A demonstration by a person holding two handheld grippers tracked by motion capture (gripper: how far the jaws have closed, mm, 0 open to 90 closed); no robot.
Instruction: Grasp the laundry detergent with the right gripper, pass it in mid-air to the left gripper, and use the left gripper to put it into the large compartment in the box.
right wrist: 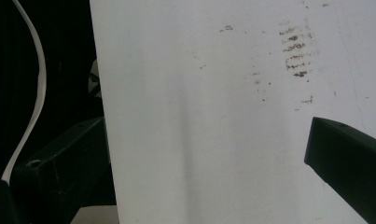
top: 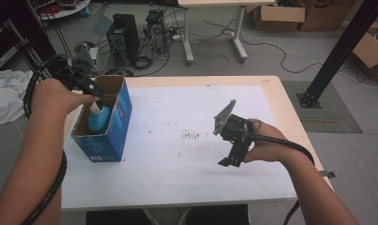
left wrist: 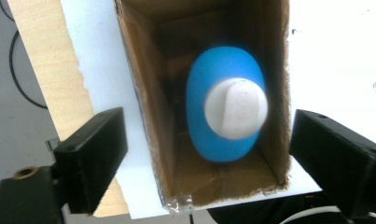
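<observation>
From the high view, your left gripper [top: 94, 90] hangs over the open top of the blue cardboard box [top: 112, 133] at the left side of the tabletop [top: 177, 187]. The blue bottle [top: 99, 117] stands upright inside the box, white cap [top: 95, 108] up, right under your left fingers. Your left hand [top: 55, 96] is much nearer to the bottle than your right hand [top: 266, 147], which rests well apart on the right side of the tabletop. The right gripper [top: 231, 161] points down at the white sheet and holds nothing.

From the left gripper view, you look straight down into the box [left wrist: 143, 107]. The bottle [left wrist: 223, 135] sits in it with its white cap [left wrist: 235, 108] facing you, so its long way runs up toward the fingers. Your two left fingers [left wrist: 90, 158] stand wide apart, one on each side of the box. They touch nothing and hold nothing. The bottle is let go and stays in the box.

From the right gripper view, your right fingers [right wrist: 349, 161] are wide apart too. Between them lies just the white sheet [right wrist: 199, 140] with a few brown marks [right wrist: 297, 51]. They grip nothing.
</observation>
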